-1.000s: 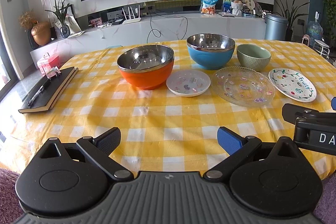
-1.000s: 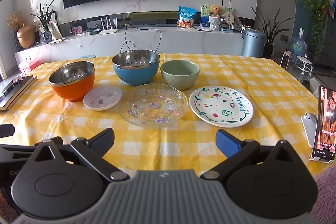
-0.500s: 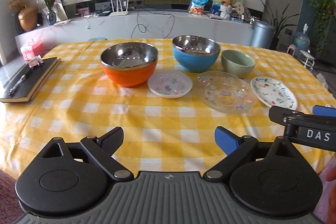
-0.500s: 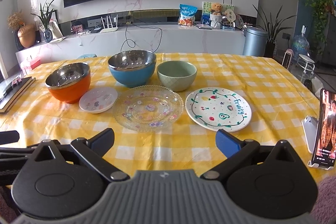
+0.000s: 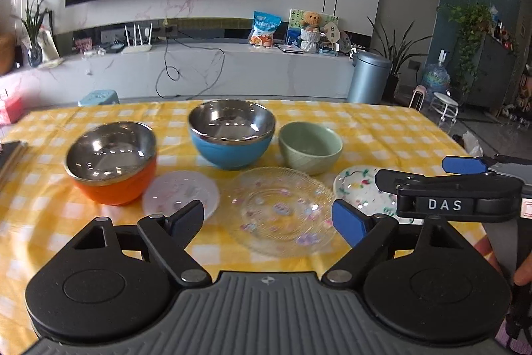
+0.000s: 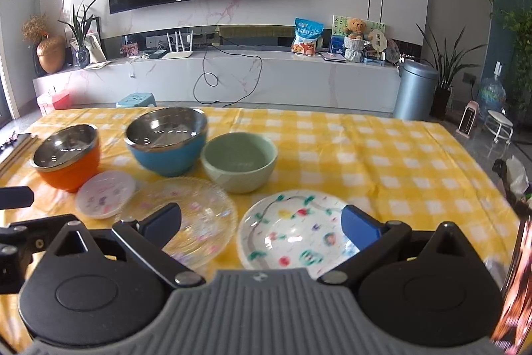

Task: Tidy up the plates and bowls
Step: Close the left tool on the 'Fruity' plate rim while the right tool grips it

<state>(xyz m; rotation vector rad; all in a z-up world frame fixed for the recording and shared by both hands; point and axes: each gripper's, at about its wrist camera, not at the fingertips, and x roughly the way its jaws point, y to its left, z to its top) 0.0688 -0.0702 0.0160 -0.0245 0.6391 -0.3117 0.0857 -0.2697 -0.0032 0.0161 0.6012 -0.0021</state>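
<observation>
Since half a second earlier both grippers had come forward over the near table edge, so the dishes loomed larger in each wrist view. With the glass plate [image 5: 279, 208] as landmark: to its far left stood the orange bowl [image 5: 111, 168], just left of it lay the small white plate [image 5: 181, 193], behind it sat the blue bowl [image 5: 231, 135], behind and right the green bowl [image 5: 311, 147], and just right lay the painted plate [image 6: 296, 230]. The left gripper [image 5: 267, 218] hung over the glass plate's near rim with its jaws spread wide and nothing between them; the right gripper [image 6: 261, 222], equally wide and empty, framed the painted plate.

The step in hand looked like a first reach for a plate. It would go best by sliding one finger low under a rim, since flat plates offer little to pinch, and the glass one likely slips.

The yellow checked tablecloth [image 6: 382, 155] lay bare to the right of the painted plate, offering stacking room; left of the orange bowl a dark book [image 5: 10, 155] hemmed the space, and the two grippers sat close together, so crossing paths was a risk
</observation>
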